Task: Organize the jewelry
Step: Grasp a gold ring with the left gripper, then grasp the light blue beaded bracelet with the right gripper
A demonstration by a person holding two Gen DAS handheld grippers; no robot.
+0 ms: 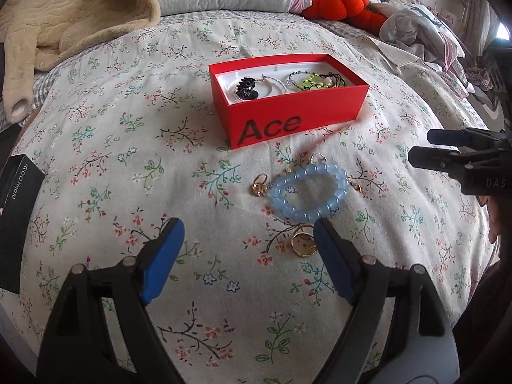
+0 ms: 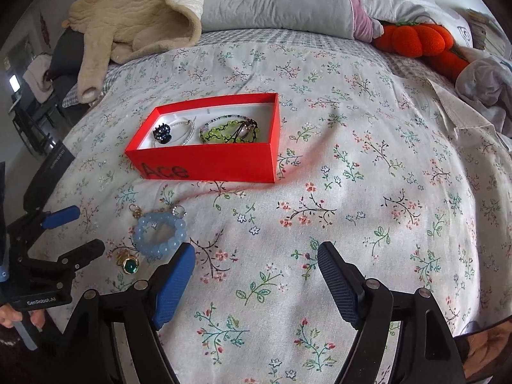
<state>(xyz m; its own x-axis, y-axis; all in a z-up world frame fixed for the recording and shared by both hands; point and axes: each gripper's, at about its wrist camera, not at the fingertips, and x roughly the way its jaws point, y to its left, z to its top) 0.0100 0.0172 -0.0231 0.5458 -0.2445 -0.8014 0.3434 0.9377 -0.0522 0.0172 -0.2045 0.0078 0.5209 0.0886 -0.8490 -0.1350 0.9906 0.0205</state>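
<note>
A red "Ace" box [image 1: 288,108] [image 2: 208,160] stands open on the floral bedspread. It holds a black clip, a pearl strand and a green bead bracelet [image 2: 217,132]. In front of it lie a blue bead bracelet [image 1: 278,193] [image 2: 140,236], a gold ring [image 1: 259,185], a silver ring [image 1: 318,157] and a green-stone ring [image 2: 129,265]. My left gripper [image 1: 249,227] [image 2: 90,228] is open just short of the blue bracelet, and a gold ring [image 1: 302,244] lies beside its right finger. My right gripper [image 2: 256,249] [image 1: 420,147] is open over bare cloth, to the right of the jewelry.
A beige blanket [image 1: 73,16] and pillows [image 2: 275,0] lie at the head of the bed. An orange plush [image 1: 339,3] and crumpled clothes [image 1: 416,28] sit at the far right. A black phone box [image 1: 19,185] rests at the left edge.
</note>
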